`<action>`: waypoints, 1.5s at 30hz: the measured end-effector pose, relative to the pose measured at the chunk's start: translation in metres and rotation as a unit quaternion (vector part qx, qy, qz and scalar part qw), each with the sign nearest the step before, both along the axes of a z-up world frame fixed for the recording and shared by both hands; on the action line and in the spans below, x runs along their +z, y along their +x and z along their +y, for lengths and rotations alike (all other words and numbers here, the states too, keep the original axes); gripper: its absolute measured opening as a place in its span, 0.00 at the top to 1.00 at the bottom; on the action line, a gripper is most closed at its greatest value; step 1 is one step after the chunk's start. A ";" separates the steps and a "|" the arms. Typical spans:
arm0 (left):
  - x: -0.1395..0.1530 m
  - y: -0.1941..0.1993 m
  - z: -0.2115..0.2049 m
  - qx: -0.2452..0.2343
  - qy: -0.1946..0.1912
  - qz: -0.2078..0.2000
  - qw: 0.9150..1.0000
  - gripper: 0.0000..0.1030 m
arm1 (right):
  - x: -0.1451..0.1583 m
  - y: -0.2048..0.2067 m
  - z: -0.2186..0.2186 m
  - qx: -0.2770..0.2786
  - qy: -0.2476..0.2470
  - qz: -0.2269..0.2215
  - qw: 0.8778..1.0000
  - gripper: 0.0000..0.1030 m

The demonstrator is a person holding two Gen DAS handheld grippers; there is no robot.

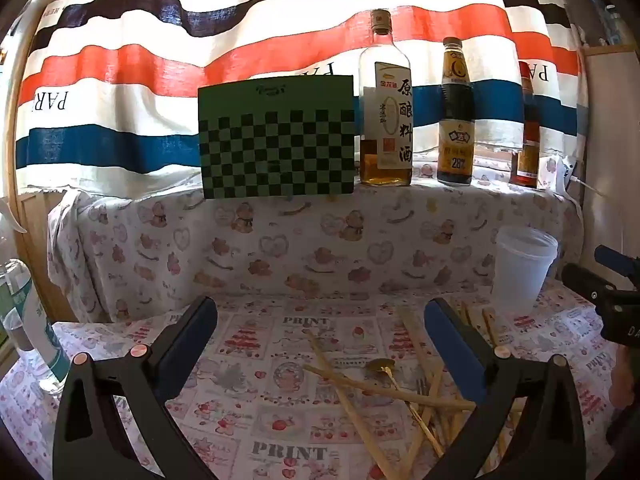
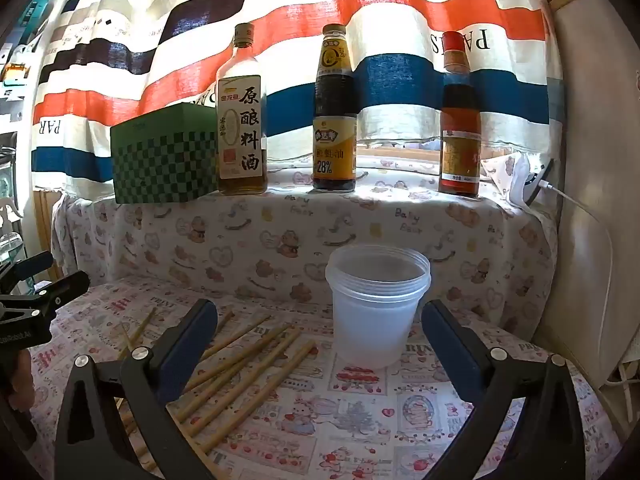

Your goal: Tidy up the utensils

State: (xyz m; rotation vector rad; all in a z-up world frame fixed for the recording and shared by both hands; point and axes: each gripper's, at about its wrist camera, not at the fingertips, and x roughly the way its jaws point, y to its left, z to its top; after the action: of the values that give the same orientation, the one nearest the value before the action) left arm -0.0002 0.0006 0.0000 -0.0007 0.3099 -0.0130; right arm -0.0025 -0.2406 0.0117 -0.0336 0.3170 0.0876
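Opening step of the sorting, by appearance, with nothing yet collected; slender bamboo chopsticks [image 2: 248,364] lie scattered and crossed on the table under a printed patchwork cloth [image 2: 400,412], with a small gold metal spoon [image 1: 380,366] among them; the translucent white plastic cup [image 2: 376,304] stands upright just beside the pile and looks empty; the left hand-held gripper [image 1: 320,344] hovers with jaws spread wide, holding nothing; the right hand-held gripper [image 2: 320,344] likewise gapes wide and empty, facing the cup; the next move probably calls for lowering onto one chopstick, closing across its thin shaft, then carrying it to the cup.
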 end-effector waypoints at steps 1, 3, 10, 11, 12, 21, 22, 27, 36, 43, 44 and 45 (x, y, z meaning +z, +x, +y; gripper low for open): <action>0.000 0.000 0.000 -0.002 0.000 -0.002 1.000 0.00 | 0.000 0.000 0.000 0.000 0.000 0.000 1.000 0.00; 0.000 -0.001 0.001 -0.002 0.001 -0.004 1.000 0.00 | 0.000 0.000 0.000 0.000 0.002 -0.001 1.000 0.00; 0.003 -0.018 0.000 -0.008 0.007 -0.015 1.000 0.00 | 0.000 0.002 -0.001 0.000 0.002 0.001 1.000 0.00; 0.000 -0.006 -0.001 -0.006 0.007 -0.007 1.000 0.00 | 0.000 0.002 -0.002 -0.001 0.002 0.000 1.000 0.00; -0.001 -0.003 -0.001 -0.004 0.007 -0.005 1.000 0.00 | 0.000 0.000 0.000 -0.001 0.002 -0.001 1.000 0.00; -0.002 0.001 0.002 0.002 0.001 0.001 1.000 0.00 | 0.001 0.000 0.001 -0.001 0.002 0.001 1.000 0.00; -0.002 0.001 0.001 0.001 0.002 0.000 1.000 0.00 | 0.001 -0.001 0.001 -0.001 0.002 0.001 1.000 0.00; -0.002 0.000 -0.002 0.002 0.008 0.000 1.000 0.00 | -0.001 0.002 0.000 -0.001 0.001 0.002 1.000 0.00; -0.002 0.002 -0.004 0.006 0.006 0.001 1.000 0.00 | -0.001 0.002 0.000 -0.001 0.001 0.003 1.000 0.00; -0.003 0.002 -0.004 0.007 0.006 0.001 1.000 0.00 | -0.001 0.002 0.000 -0.001 0.001 0.004 1.000 0.00; -0.003 0.002 -0.003 0.007 0.005 0.001 1.000 0.00 | -0.001 0.002 0.000 -0.001 0.001 0.004 1.000 0.00; -0.003 0.002 -0.003 0.008 0.005 0.002 1.000 0.00 | -0.001 0.002 0.000 -0.001 0.001 0.004 1.000 0.00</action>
State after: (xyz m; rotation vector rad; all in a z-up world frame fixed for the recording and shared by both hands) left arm 0.0021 -0.0020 -0.0033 0.0068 0.3141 0.0046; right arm -0.0001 -0.2405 0.0107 -0.0315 0.3246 0.0865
